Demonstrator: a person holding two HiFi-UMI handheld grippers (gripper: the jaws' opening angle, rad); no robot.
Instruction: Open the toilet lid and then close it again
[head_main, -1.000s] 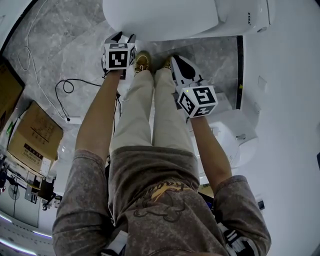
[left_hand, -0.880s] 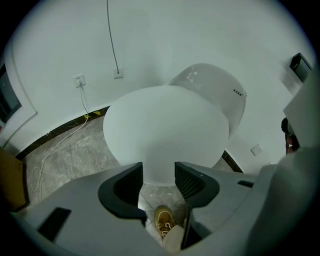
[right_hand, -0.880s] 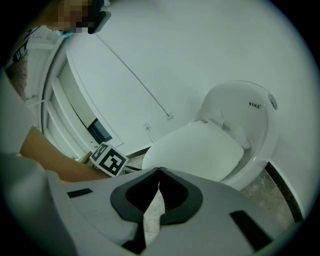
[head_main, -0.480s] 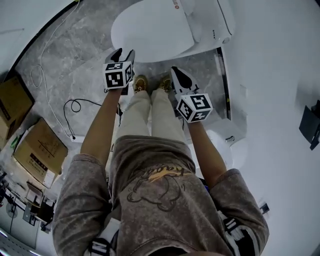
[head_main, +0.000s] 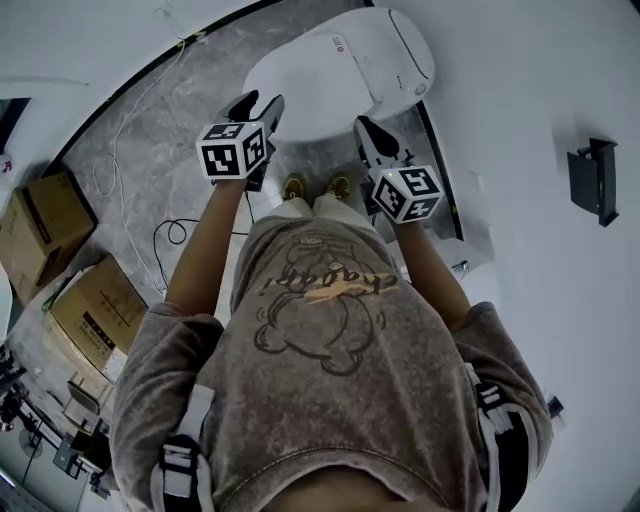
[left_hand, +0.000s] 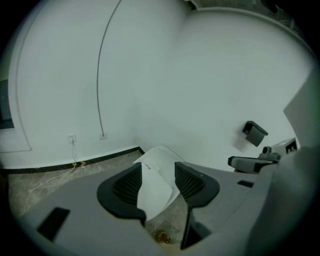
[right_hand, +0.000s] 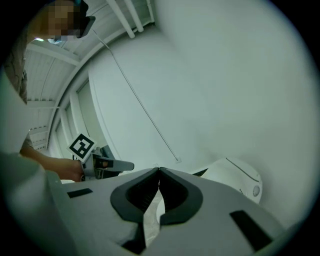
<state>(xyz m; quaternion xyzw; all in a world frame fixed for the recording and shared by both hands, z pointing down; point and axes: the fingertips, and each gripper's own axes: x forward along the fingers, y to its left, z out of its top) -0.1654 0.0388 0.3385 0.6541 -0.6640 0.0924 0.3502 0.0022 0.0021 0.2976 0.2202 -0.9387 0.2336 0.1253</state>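
Lid: the white oval plastic toilet lid (head_main: 305, 85) lies flat and shut on the bowl, upper centre of the head view.
Long axis: it runs from the rounded front edge at lower left up to the hinge end by the white rear unit (head_main: 395, 55) at upper right.
Left gripper: the grey-and-black left gripper (head_main: 257, 104) has its jaws spread with nothing pinched. In its own view the lid shows through the gap, well below and untouched.
Right gripper: the right gripper (head_main: 366, 128) has its jaws pressed together tip to tip and is empty.
Direction: the lid lies ahead of and below both grippers, which hang in the air apart from it.
Nearer: in the picture the left tips overlap the front-left rim and the right sits beside the front-right flank. I judge the left better placed, since it is open.
Next move: it probably needs a descent to the front rim, opposite the hinge.
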